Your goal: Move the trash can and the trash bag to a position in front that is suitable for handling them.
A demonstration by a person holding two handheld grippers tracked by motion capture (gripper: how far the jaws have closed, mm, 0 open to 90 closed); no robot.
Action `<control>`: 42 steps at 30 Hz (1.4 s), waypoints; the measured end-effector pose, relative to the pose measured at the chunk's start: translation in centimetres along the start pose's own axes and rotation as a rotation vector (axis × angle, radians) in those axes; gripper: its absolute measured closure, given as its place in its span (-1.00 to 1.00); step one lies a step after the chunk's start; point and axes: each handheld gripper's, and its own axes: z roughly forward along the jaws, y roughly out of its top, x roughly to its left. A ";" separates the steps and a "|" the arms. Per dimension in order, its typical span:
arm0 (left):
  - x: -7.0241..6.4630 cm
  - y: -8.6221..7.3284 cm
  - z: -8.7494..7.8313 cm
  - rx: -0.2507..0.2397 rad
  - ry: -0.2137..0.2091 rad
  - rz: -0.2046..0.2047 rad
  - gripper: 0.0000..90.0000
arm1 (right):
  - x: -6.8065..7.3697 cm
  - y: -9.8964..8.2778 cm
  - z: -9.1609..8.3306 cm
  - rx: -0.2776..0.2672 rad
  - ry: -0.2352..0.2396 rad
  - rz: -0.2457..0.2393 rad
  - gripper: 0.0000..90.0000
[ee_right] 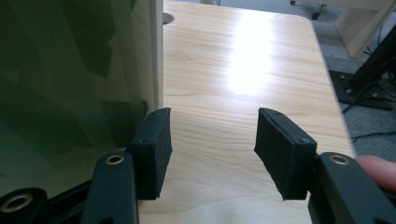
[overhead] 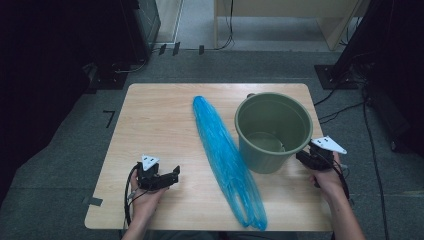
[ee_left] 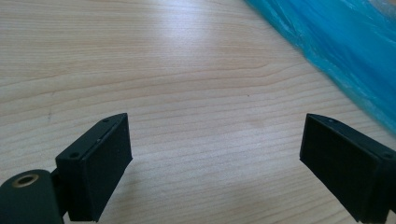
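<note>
A long blue plastic bag (overhead: 225,160) lies bunched lengthwise down the middle of the wooden table (overhead: 150,125); its edge shows in the left gripper view, blue bag (ee_left: 345,51). A green bucket (overhead: 272,131) stands upright to the bag's right and is seen close up as a green wall, bucket (ee_right: 70,84). My left gripper (overhead: 170,178) rests low on the table left of the bag, jaws wide open, left gripper (ee_left: 215,158), with bare wood between them. My right gripper (overhead: 305,157) sits just beside the bucket's right side, open, right gripper (ee_right: 212,149), its left jaw next to the bucket wall.
Grey carpet surrounds the table, with cables (overhead: 345,107) and dark equipment stands (overhead: 115,70) at the back and right. A pale wooden furniture piece (overhead: 280,20) stands beyond the far edge. Bare wood stretches across the table's left half.
</note>
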 end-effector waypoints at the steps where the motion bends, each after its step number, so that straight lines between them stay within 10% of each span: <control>1: 0.0 0.1 0.1 0.000 0.000 -0.007 -0.81 | 0.4 -0.1 0.1 0.000 -0.001 -0.010 0.01; 26: -0.9 1.1 0.6 -0.056 -0.013 -0.006 -0.80 | 5.4 -0.8 0.3 -0.006 0.023 -0.058 -0.11; 35: -1.5 2.6 0.7 -0.118 0.011 -0.033 -0.21 | 4.5 2.3 2.3 0.002 0.077 0.002 0.35; 42: -2.7 4.1 1.2 -0.153 -0.066 -0.027 0.32 | 6.2 1.9 1.8 0.017 0.151 -0.050 0.43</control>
